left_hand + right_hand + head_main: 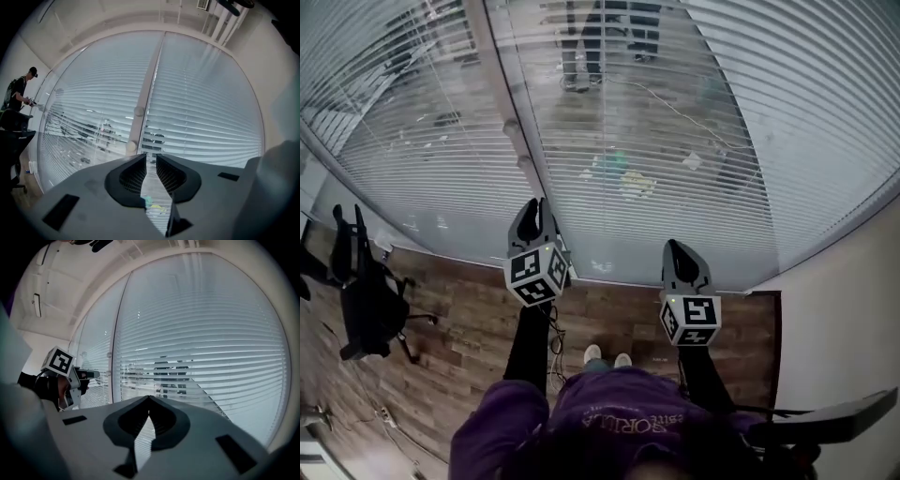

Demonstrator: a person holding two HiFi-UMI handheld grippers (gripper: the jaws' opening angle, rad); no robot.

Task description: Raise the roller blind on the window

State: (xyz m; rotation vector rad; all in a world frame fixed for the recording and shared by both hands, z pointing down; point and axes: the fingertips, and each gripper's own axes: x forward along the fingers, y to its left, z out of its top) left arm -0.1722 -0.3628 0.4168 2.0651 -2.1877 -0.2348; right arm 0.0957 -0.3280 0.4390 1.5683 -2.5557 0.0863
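Observation:
A slatted blind [694, 112] hangs lowered over the whole window, with the street showing through the slats. My left gripper [540, 208] is held up close to the blind, next to the pale window post [511, 122]. In the left gripper view the left gripper [151, 158] has a narrow gap between its jaws, and only the blind [201, 103] shows through it. My right gripper [674, 247] is further right, also facing the blind. In the right gripper view its tips [149, 397] meet with nothing between them. The left gripper's marker cube [60, 362] appears there at the left.
A black office chair [361, 300] stands on the wood floor at the left. A white wall [844, 319] closes the right side, with a dark flat edge [825, 417] low at the right. A thin cable [554, 345] hangs below the left gripper. A person [18, 93] stands far left.

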